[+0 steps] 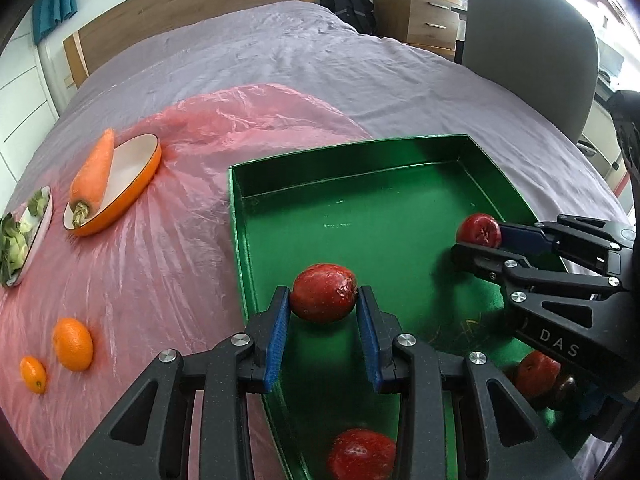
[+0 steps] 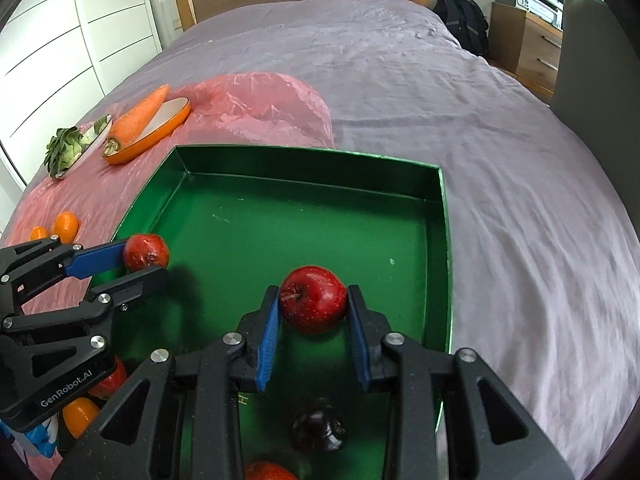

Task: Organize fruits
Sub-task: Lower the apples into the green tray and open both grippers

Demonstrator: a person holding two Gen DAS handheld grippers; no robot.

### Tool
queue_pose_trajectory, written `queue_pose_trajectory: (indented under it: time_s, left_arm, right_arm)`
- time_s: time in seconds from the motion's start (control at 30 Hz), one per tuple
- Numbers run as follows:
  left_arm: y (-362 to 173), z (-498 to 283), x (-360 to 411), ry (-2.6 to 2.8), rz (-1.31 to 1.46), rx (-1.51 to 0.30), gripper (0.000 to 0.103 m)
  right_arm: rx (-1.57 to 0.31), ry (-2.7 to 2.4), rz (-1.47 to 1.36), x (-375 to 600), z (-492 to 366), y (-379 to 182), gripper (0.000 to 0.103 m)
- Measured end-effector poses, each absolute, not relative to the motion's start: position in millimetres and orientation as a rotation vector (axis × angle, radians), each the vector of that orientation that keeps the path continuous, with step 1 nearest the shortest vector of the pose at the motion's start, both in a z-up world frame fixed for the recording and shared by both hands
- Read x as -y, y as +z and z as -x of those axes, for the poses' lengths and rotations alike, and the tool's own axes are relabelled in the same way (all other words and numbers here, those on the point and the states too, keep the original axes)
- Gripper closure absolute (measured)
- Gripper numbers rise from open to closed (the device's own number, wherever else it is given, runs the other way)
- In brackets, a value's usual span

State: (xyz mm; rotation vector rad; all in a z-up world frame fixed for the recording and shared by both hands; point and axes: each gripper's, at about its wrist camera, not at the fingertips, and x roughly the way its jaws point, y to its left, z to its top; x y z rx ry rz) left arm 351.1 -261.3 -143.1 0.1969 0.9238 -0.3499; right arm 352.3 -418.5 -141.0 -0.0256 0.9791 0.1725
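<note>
My left gripper (image 1: 323,300) is shut on a red apple (image 1: 324,298) and holds it over the near left part of the green tray (image 1: 360,152). My right gripper (image 2: 313,305) is shut on a second red apple (image 2: 313,305) over the tray's (image 2: 304,154) right half. Each gripper shows in the other's view, the right gripper (image 1: 476,238) and the left gripper (image 2: 144,258). More red apples (image 1: 361,456) and a dark fruit (image 2: 318,430) lie at the tray's near end. Two oranges (image 1: 73,344) lie on the pink sheet.
A carrot (image 1: 94,176) rests in an orange dish (image 1: 132,196) at the far left, next to a plate of greens (image 1: 20,236). Everything sits on a bed with a purple cover (image 2: 400,80). A grey chair (image 1: 532,52) and a wooden drawer unit (image 1: 416,16) stand to the right.
</note>
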Motion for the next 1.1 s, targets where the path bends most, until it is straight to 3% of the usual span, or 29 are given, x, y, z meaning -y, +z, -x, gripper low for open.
queue_pose_trajectory:
  time_s: [0.3, 0.47, 0.53, 0.57, 0.6, 0.67, 0.73, 0.8, 1.1]
  left_arm:
    - [-150.6, -353.1, 263.3, -0.355, -0.199, -0.945, 0.073]
    - [-151.2, -352.2, 267.4, -0.361, -0.224, -0.954, 0.067]
    - [-150.9, -350.9, 268.7, -0.365, -0.235, -0.953, 0.065]
    - [-150.4, -349.0, 270.1, -0.365, -0.247, -0.948, 0.062]
    - [-149.8, -347.5, 271.1, -0.364, -0.256, -0.942, 0.061]
    - [-146.0, -343.3, 273.1, -0.356, -0.277, -0.918, 0.05]
    - [-139.6, -339.5, 271.7, -0.338, -0.278, -0.887, 0.044]
    - [-135.1, -336.5, 268.6, -0.343, -0.266, -0.883, 0.044]
    - [-116.9, -320.1, 255.4, -0.328, -0.243, -0.862, 0.041]
  right_arm:
    - [-0.993, 0.164, 0.04, 417.4, -353.7, -148.3, 0.073]
    - [-1.001, 0.158, 0.066, 413.1, -353.6, -148.8, 0.07]
    - [-1.004, 0.151, 0.074, 412.1, -353.9, -149.1, 0.051]
    - [-1.005, 0.146, 0.074, 412.0, -353.9, -149.3, 0.029]
    - [-1.006, 0.145, 0.07, 412.4, -353.5, -149.0, 0.024]
    - [-1.003, 0.149, 0.062, 413.7, -352.7, -147.7, 0.024]
    - [-1.002, 0.147, 0.05, 415.6, -351.3, -144.7, 0.018]
    - [-0.997, 0.145, 0.048, 417.3, -348.0, -141.3, 0.01]
    - [-0.978, 0.131, 0.046, 421.2, -329.5, -120.3, 0.0]
